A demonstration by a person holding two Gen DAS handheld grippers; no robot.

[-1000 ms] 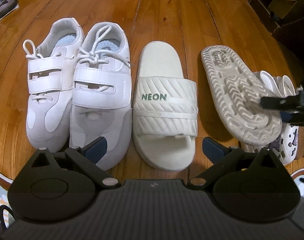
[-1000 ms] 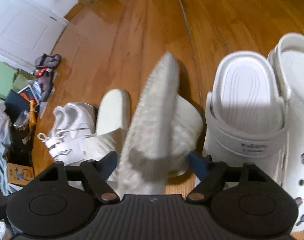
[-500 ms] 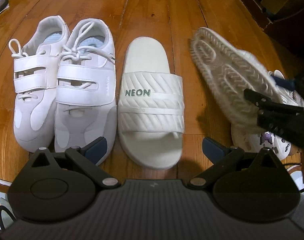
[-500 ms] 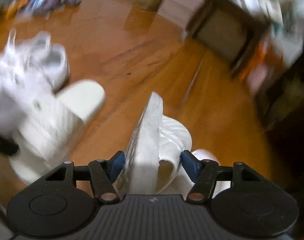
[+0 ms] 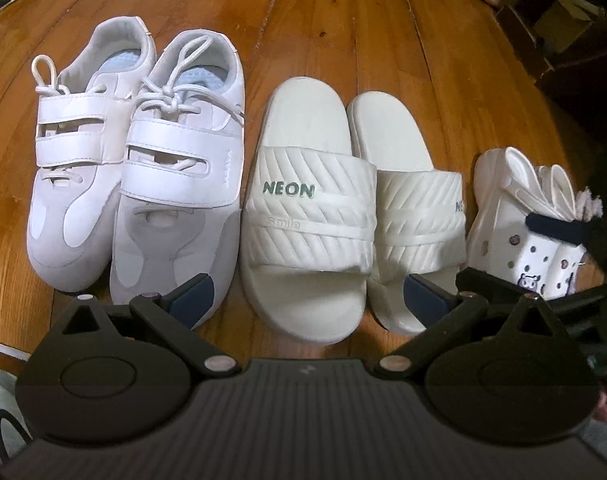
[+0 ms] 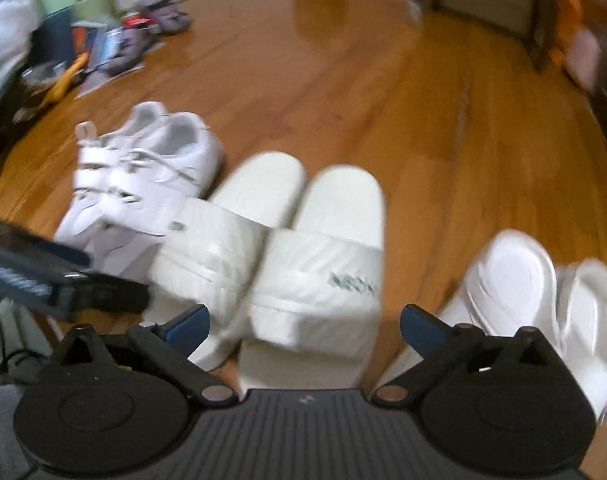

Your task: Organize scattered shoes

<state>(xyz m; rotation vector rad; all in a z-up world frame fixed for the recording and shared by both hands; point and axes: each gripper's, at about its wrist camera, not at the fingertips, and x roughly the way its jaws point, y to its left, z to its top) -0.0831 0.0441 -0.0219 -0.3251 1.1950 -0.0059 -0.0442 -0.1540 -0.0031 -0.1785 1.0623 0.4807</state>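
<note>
The right gripper hangs wide open over a cream NEON slide, which lies upright on the wooden floor touching its mate. White strap sneakers sit just left, white clogs to the right. The view is blurred. The left gripper intrudes at the left edge.

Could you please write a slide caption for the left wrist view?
Open left claw above paired white sneakers, NEON slides and a charm-decorated clog.
</note>
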